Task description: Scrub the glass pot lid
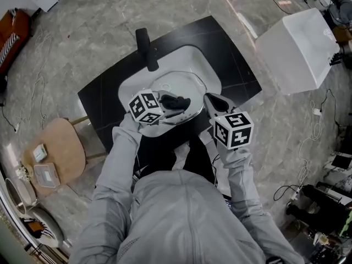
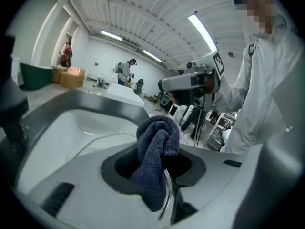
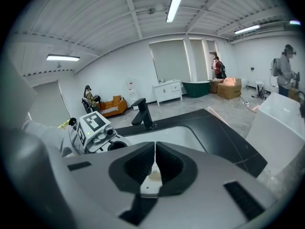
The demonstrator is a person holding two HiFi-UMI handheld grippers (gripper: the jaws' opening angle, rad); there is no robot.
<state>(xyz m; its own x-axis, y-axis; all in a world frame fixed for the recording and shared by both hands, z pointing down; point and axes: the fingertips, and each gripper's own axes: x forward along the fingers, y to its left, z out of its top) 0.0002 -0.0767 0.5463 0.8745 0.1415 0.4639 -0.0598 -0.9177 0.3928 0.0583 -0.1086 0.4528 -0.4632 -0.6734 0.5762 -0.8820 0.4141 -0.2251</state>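
Where the left claw [image 2: 159,170] sits: over the sink's [image 1: 132,89] near edge, arm bent, pointing right. It pinches a dark blue cloth [image 2: 155,142], with the metal rim of the glass pot lid [image 1: 179,84] just beside the cloth.
Right claw [image 3: 154,163]: pressed together on a thin pale edge at the lid's right rim, pointing toward the faucet [image 1: 146,48].
Lid: in the sink between both claws, broad face upward; tilt unclear.
Around: black worktop [image 1: 231,65]; white box [image 1: 297,51] off its right corner; wooden stool [image 1: 60,147] off its left.
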